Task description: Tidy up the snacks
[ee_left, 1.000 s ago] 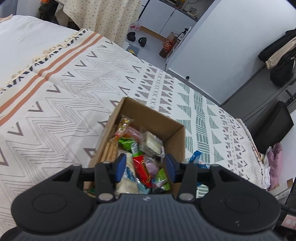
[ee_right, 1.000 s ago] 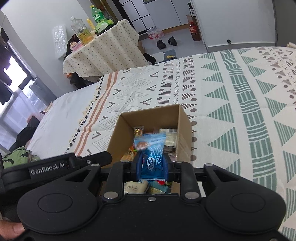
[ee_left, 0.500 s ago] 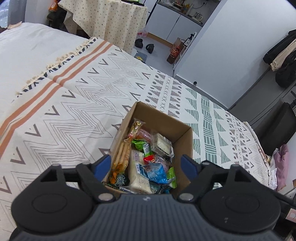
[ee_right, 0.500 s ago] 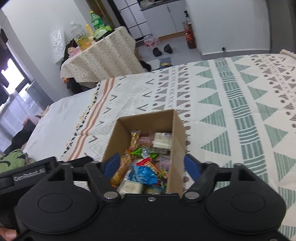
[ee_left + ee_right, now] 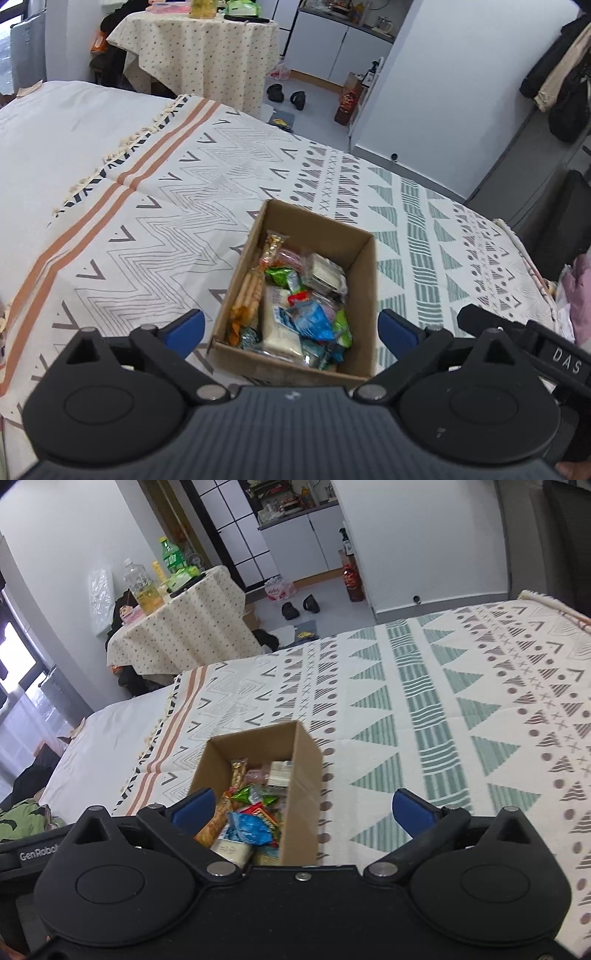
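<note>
An open cardboard box sits on the patterned bedspread, filled with several wrapped snacks. A blue snack packet lies on top of the pile. My left gripper hovers above the box's near edge, its jaws still opening, blue pads wide apart and nothing between them. My right gripper hangs over the box's near right corner, jaws also opening wide and holding nothing. The right gripper's body shows at the right of the left wrist view.
A white sheet covers the bed's left part. Beyond the bed stand a cloth-covered table with bottles, white cabinets, slippers on the floor and a grey wall. Clothes hang at the far right.
Both grippers opened wide and drew back and up from the box. The right gripper let go of the blue packet, which now lies in the box.
</note>
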Tool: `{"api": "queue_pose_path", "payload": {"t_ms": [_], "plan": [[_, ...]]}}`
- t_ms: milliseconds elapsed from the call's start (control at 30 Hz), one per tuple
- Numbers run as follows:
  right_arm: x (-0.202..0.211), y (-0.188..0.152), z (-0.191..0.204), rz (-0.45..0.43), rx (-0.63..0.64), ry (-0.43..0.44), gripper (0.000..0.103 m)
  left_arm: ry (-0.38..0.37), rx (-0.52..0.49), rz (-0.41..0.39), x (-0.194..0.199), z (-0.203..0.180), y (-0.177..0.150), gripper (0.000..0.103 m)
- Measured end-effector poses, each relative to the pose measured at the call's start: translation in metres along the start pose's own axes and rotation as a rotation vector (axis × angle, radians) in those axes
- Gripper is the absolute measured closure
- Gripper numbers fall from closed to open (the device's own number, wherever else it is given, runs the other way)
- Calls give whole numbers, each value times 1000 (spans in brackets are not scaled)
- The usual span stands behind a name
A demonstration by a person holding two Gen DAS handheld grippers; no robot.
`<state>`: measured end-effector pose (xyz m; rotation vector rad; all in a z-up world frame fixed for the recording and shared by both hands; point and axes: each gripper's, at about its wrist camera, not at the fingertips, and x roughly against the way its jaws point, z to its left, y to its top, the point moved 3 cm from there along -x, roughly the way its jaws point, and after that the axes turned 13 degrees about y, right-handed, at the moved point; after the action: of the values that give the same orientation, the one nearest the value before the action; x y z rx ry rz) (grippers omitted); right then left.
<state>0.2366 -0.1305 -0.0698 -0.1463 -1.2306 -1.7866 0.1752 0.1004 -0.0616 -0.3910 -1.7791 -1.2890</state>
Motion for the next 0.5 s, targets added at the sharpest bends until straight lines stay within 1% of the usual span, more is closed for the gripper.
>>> {"api": "queue_pose_path", "payload": {"t_ms": [100, 133, 233, 433, 500], "plan": [[12, -2, -5, -3, 24, -28, 0, 7, -24, -24, 11, -4, -7, 2], [16, -3, -7, 2, 27, -39, 0, 4, -26, -25, 14, -5, -10, 0], [26, -6, -12, 12, 35, -62, 0, 8, -42, -36, 23, -7, -16, 0], [50, -13, -9, 16, 113, -133, 0, 0, -72, -58, 42, -12, -24, 0], [57, -14, -7, 22, 128, -148, 0, 9, -94, -79, 51, -14, -26, 0]]}}
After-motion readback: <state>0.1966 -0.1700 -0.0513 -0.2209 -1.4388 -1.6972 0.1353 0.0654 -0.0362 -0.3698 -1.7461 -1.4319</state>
